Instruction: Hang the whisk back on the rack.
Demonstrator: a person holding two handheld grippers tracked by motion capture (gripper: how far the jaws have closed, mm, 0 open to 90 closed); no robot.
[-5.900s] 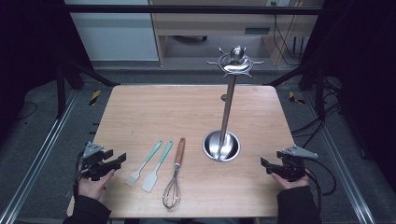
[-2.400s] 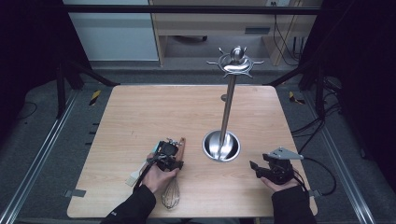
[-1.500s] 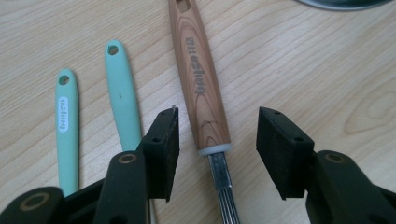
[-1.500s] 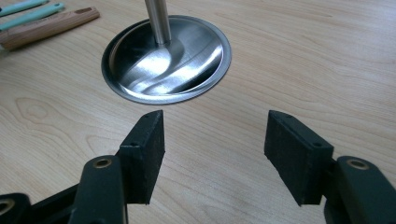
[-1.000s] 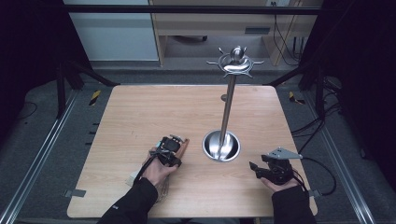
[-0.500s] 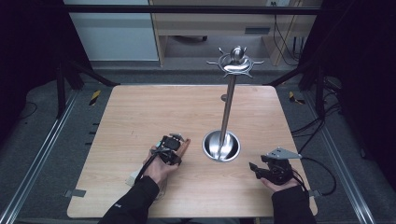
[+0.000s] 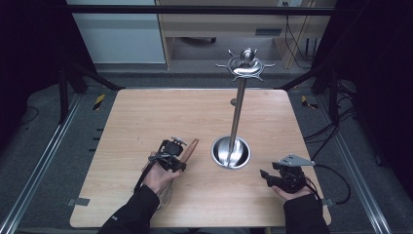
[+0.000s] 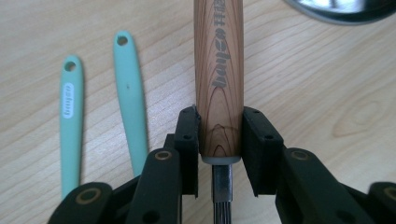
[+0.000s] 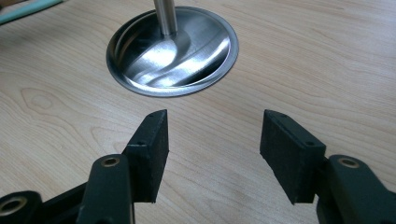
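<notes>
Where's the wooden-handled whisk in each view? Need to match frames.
High view: wooden-handled wire whisk lies left of centre, its handle gripped by the left gripper.
Left gripper view: the handle stands at centre, the fingers clamped on its lower end.
Right gripper view: I cannot find the whisk there.
Shared landmark: the round steel base of the utensil stand.

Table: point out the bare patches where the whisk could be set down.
Free: the table's far left, beyond the left gripper, and the near strip between both hands. Crowded: the stand's base at centre right, and the two spatulas beside the held whisk.
</notes>
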